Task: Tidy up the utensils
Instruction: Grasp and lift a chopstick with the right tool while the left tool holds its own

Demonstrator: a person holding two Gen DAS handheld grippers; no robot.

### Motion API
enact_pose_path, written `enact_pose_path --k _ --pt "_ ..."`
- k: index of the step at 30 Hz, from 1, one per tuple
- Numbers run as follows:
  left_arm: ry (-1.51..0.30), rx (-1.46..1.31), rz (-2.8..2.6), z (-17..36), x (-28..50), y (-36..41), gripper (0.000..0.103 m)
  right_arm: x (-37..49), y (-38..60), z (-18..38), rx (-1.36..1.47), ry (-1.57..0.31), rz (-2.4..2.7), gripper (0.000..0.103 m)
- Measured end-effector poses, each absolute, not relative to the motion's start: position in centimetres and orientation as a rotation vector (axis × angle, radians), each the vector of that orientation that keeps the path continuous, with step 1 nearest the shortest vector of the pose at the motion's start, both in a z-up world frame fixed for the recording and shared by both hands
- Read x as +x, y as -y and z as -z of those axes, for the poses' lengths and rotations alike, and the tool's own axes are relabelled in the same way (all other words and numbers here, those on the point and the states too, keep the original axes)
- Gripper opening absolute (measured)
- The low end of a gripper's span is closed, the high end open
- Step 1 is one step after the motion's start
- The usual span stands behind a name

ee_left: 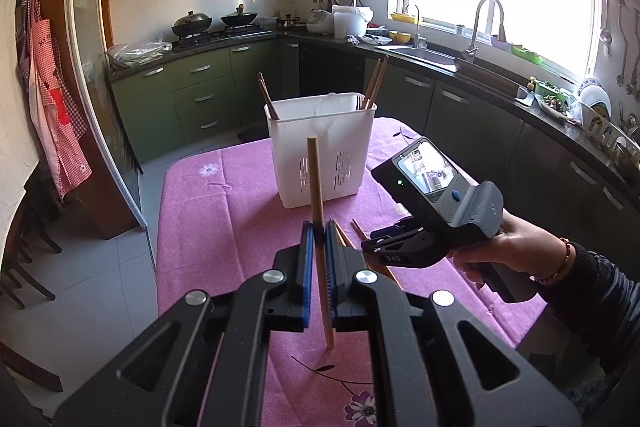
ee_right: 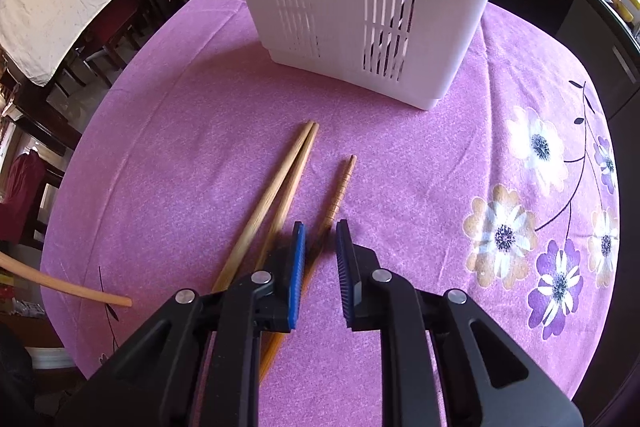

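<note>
Your left gripper [ee_left: 319, 227] is clamped on one chopstick [ee_left: 318, 211], held near upright above the cloth [ee_left: 224, 211], its lower end hanging below the pads. The left view is the only one showing that pinch. In the right view the same stick shows only as a curved end [ee_right: 80, 293] coming in from the left edge.

Your right gripper [ee_right: 321, 227] points steeply down at the cloth. Its jaws stand a little apart around the ridged stick [ee_right: 338, 193], which runs up between the blue pads [ee_right: 297, 267]. Whether the pads press on it, I can't tell. Only the right view shows this gap; in the left view you see just the gripper's body, its screen and your hand [ee_left: 508, 247] on the grip, with the fingertips hidden.

Loose sticks: the right view shows a pair [ee_right: 276, 195] lying just left of the ridged one, tips touching and pointing at the bin [ee_right: 360, 7]. The left view catches only short ends of them [ee_left: 340, 233] beside the left gripper's right pad.

The bin stands upright on the cloth, beyond both grippers. The left view shows its open top with sticks already inside: two leaning at the left end [ee_left: 267, 97] and several at the right end [ee_left: 376, 79]. The right view shows only its slotted lower wall, with dark shapes behind the right-hand slots.
</note>
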State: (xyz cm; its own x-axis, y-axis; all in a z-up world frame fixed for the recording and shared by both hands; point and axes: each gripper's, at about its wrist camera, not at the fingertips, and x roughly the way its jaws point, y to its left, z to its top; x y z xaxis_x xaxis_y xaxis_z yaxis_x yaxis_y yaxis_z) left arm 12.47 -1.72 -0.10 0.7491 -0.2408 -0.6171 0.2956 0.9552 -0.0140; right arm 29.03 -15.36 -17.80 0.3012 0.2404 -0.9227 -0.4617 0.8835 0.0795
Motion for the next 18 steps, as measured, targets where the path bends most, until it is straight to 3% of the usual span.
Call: enact_pose_path --k 5,7,10,18 --pt "-0.668 0.094 0.295 0.2 12.5 2.1 0.006 28.9 14.2 17.9 -0.247 -1.164 -0.470 0.021" --pt "-0.668 0.096 0.297 0.1 12.4 2.2 0.006 29.0 13.8 17.9 -0.262 -1.153 -0.461 0.011" --pt "-0.668 0.097 0.298 0.1 12.4 2.2 0.006 29.2 14.2 17.9 -0.243 -1.153 -0.467 0.007" --pt "-0.669 0.109 0.298 0.1 12.2 2.3 0.006 28.0 16.6 14.9 -0.167 -1.067 -0.495 0.006"
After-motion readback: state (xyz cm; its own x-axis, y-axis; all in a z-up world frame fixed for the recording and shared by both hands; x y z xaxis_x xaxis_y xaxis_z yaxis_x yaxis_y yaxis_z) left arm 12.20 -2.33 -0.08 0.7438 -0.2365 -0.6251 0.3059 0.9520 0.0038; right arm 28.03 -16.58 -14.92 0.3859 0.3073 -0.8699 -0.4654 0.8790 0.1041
